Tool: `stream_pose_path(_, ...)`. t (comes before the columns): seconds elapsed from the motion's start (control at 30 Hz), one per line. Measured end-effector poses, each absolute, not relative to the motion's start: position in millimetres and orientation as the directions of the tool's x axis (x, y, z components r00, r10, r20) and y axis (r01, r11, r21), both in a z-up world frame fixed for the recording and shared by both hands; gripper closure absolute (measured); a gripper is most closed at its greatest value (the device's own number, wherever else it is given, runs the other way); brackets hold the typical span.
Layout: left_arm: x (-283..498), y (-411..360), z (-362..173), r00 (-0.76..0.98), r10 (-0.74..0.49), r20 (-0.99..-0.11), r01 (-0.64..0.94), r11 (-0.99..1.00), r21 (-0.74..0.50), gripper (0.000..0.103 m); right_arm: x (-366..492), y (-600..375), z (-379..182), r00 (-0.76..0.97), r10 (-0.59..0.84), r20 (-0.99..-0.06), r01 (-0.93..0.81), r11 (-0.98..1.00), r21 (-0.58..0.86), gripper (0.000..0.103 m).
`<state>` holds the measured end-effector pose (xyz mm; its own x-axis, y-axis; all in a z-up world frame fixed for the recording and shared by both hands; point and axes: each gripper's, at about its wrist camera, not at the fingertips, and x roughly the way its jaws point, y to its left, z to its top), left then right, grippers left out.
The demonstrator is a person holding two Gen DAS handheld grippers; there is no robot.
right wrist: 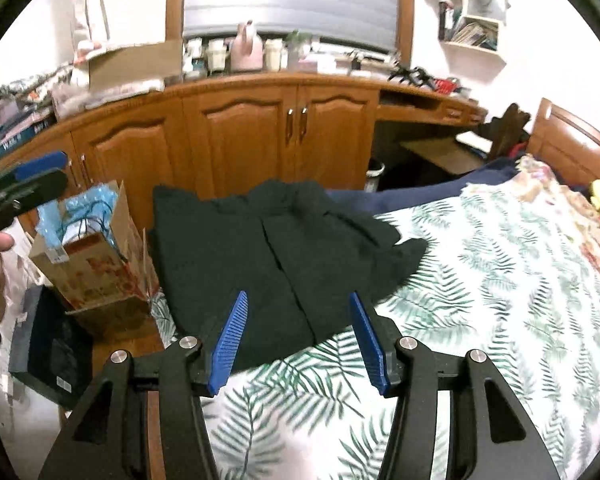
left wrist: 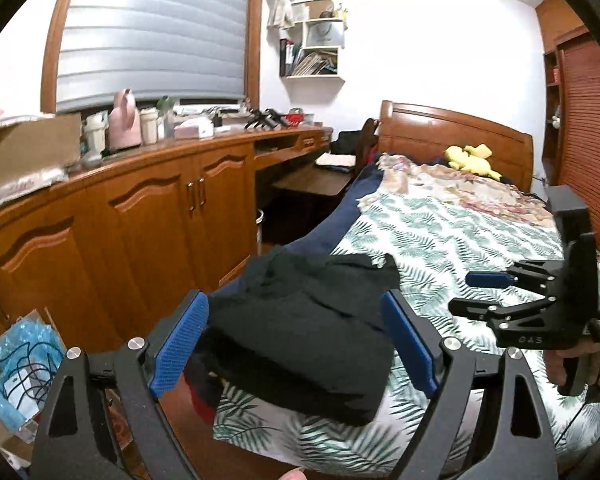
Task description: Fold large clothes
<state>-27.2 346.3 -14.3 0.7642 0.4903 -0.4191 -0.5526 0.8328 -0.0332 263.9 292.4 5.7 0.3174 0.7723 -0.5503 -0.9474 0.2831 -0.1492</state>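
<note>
my left gripper (left wrist: 296, 340) and right gripper (right wrist: 298, 336), both apart and empty, face the folded dark garment (right wrist: 268, 248) at twelve o'clock.

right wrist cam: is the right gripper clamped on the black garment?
No. The right gripper stands open above the black garment, which lies flat on the bed, pads clear of it.
</note>
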Motion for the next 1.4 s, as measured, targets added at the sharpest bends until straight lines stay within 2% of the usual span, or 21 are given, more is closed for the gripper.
stream_pose_path(0.3, -9, 286, 11, 0.797, 0.475, -0.374, -0.516, 0.856, -0.013, 0.015, 242, 194, 23, 0.389, 0.789, -0.476, -0.918, 0.377, -0.125, 0.037)
stream_pose_path(0.37, -3, 274, 13, 0.795, 0.481, -0.37, -0.518, 0.855, -0.003, 0.015, 235, 173, 23, 0.403, 0.789, -0.464, -0.911, 0.394, -0.121, 0.031)
stream_pose_path(0.47, 13, 254, 12, 0.787, 0.475, -0.394, -0.511, 0.859, 0.015, 0.015, 231, 139, 22, 0.434, 0.783, -0.446, -0.895, 0.431, -0.113, 0.023)
stream_pose_path(0.63, 31, 225, 1, 0.801, 0.429, -0.416, -0.465, 0.885, 0.016, 0.015, 219, 90, 13, 0.491, 0.762, -0.422, -0.862, 0.496, -0.107, 0.018)
stream_pose_path(1.07, 73, 131, -44, 0.842, 0.194, -0.503, -0.243, 0.969, -0.033, 0.015, 182, -13, -15, 0.62, 0.679, -0.394, -0.753, 0.655, -0.056, 0.018)
stream_pose_path(1.23, 79, 89, -56, 0.848, 0.157, -0.507, -0.183, 0.983, -0.002, 0.015, 165, -53, -17, 0.665, 0.635, -0.393, -0.698, 0.715, -0.026, 0.018)
stream_pose_path(1.4, 83, 58, -54, 0.855, 0.083, -0.512, -0.119, 0.992, -0.039, 0.015, 144, -92, -11, 0.709, 0.596, -0.378, -0.643, 0.766, 0.001, 0.018)
